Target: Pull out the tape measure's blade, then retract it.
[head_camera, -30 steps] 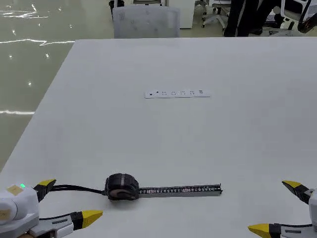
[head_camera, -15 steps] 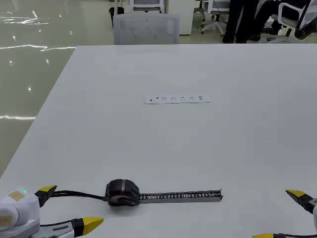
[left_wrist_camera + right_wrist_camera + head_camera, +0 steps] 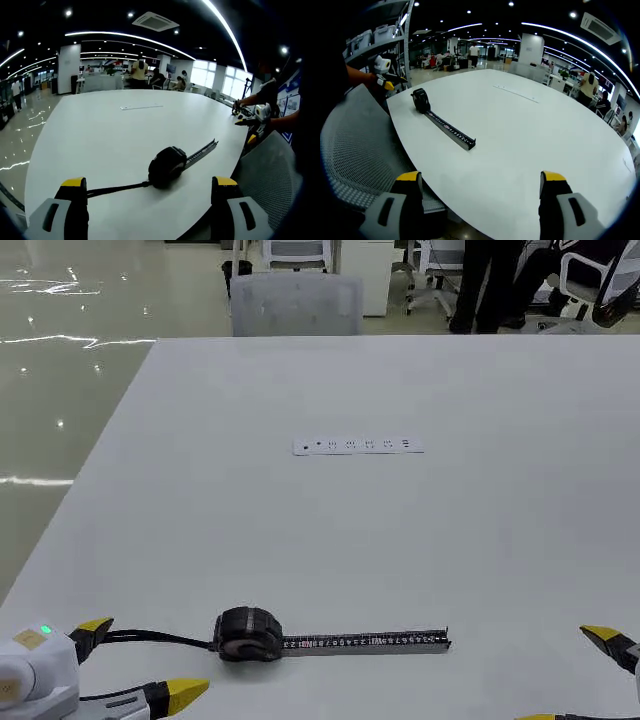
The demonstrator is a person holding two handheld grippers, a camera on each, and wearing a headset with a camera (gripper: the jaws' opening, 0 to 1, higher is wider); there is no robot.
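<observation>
Right gripper view shows blade (image 3: 450, 130) end, perhaps hooked; left hand-held gripper (image 3: 149, 182), right hand-held gripper (image 3: 481, 176) released.

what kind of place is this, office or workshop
Most likely an open-plan office: a large white table, a grey office chair at its far edge, long ceiling strip lights over a wide room.

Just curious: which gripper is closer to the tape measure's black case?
Left. The left gripper is beside the case, at its strap; the right gripper lies beyond the blade tip.
</observation>
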